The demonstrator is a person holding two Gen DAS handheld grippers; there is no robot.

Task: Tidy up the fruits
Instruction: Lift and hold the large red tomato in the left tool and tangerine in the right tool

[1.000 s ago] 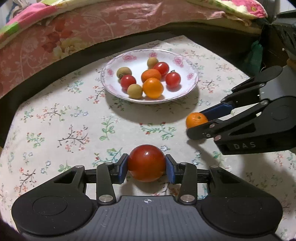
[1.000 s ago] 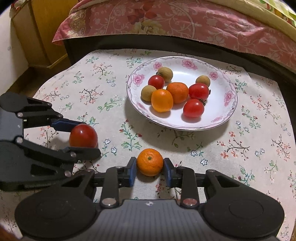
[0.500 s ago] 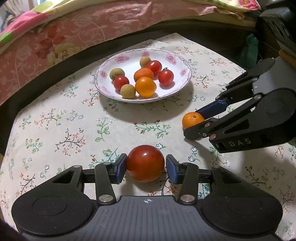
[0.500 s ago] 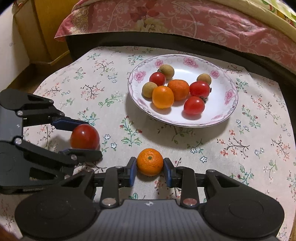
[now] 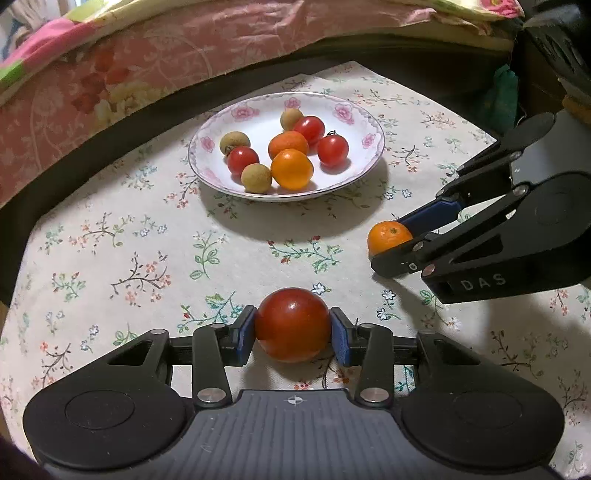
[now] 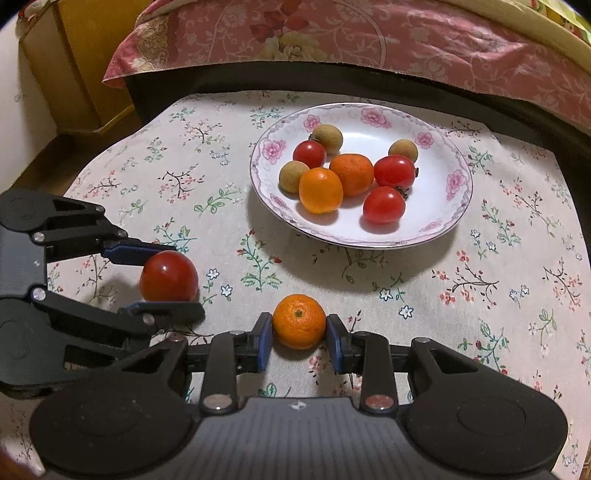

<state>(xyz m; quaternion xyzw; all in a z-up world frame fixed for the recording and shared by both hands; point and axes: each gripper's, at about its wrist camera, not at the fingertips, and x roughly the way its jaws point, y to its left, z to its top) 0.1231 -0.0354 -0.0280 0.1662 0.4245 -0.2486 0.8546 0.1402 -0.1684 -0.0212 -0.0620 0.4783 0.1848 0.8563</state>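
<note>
My left gripper [image 5: 292, 330] is shut on a large red tomato [image 5: 291, 324], held low over the flowered tablecloth. My right gripper [image 6: 299, 334] is shut on a small orange mandarin [image 6: 299, 320]. Each gripper shows in the other's view: the right one [image 5: 400, 240] with its mandarin [image 5: 388, 236] to my right, the left one [image 6: 166, 277] with its tomato [image 6: 168, 275] to my left. A white plate with pink flowers [image 5: 354, 122] [image 6: 458, 192] stands farther back, holding several tomatoes, oranges and small brown fruits.
The tablecloth [image 5: 110, 258] covers a small table with a dark edge behind the plate. A bed with a pink flowered cover [image 6: 332, 33] runs along the back. A yellow wooden cabinet [image 6: 70, 62] stands at the far left.
Both grippers have kept their fruits and drawn back a little from the plate, which now sits slightly farther away in both views.
</note>
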